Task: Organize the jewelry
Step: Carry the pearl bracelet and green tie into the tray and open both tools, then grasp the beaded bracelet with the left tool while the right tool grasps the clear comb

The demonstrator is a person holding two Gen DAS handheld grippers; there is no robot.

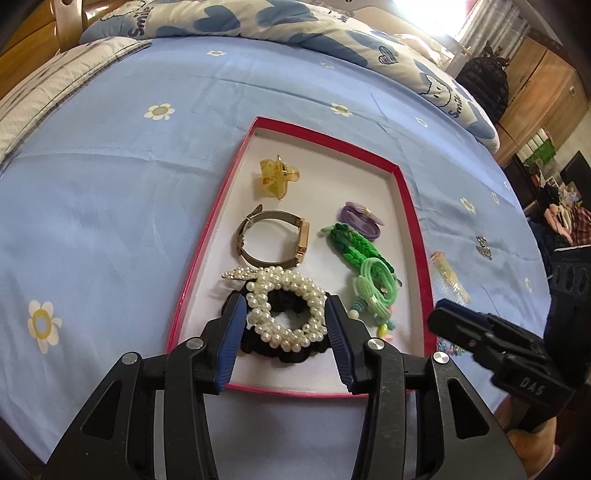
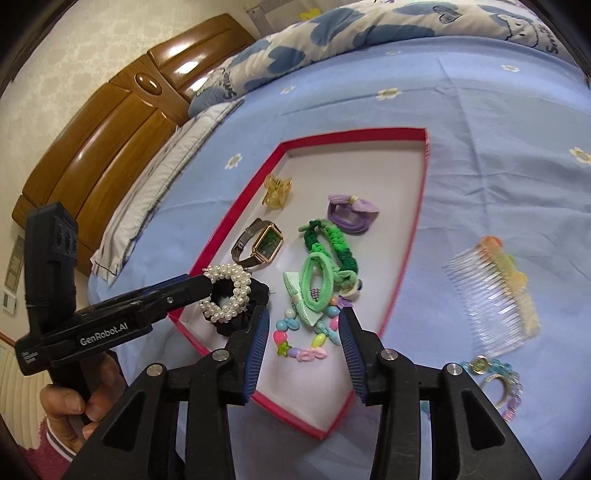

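Inside the red tray (image 1: 406, 206), the left tongs (image 1: 286, 314) straddle the pearl scrunchie (image 1: 284, 310), spread apart. The right tongs (image 2: 304, 328) gape over the bead bracelet (image 2: 299, 341) at the tray's near end.

"GenRobot.AI" on left gripper (image 2: 207, 286); "Smile" on quilt (image 1: 258, 18).

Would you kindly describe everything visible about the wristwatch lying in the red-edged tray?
The wristwatch has a rectangular rose-gold case with a dark green dial and a grey band that looks like metal mesh, closed into a loop. It rests on its side on the white floor of the red-edged tray, dial facing the right-hand side. It sits between the yellow claw clip and the pearl scrunchie, with a rhinestone hair clip beside its band; whether they touch is unclear. Neither tool touches it.
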